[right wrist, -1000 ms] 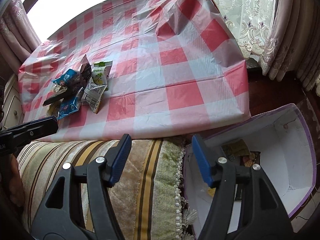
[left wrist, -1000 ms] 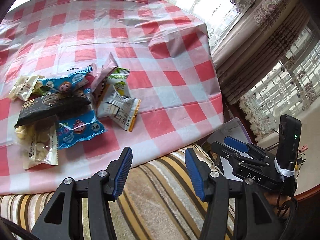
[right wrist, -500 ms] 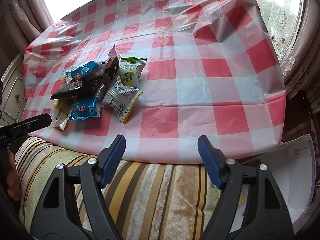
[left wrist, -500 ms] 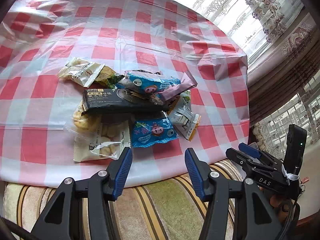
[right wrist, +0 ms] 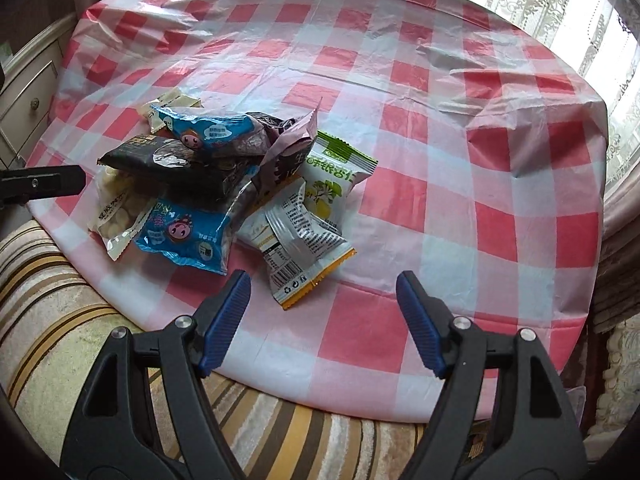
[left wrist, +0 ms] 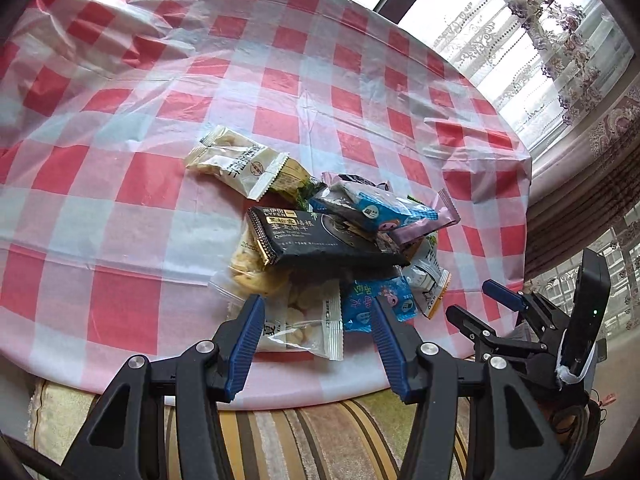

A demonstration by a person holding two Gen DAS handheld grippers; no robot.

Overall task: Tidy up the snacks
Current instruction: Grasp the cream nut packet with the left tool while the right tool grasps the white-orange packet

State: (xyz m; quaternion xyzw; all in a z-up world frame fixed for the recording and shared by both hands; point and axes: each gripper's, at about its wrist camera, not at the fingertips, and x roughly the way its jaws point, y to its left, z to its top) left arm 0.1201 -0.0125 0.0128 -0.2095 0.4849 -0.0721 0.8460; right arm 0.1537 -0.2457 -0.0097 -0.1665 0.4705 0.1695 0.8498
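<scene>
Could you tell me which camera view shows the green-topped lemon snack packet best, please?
The right wrist view: the green-topped lemon packet lies face-up, mostly uncovered. In the left wrist view it is almost hidden behind the pile.

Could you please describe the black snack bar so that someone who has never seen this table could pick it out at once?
On the red-and-white checked tablecloth, find the heap of snack packets near its near edge. The black bar lies across the heap's middle, the only long dark wrapper, gold-edged, among pale and blue packets.
</scene>
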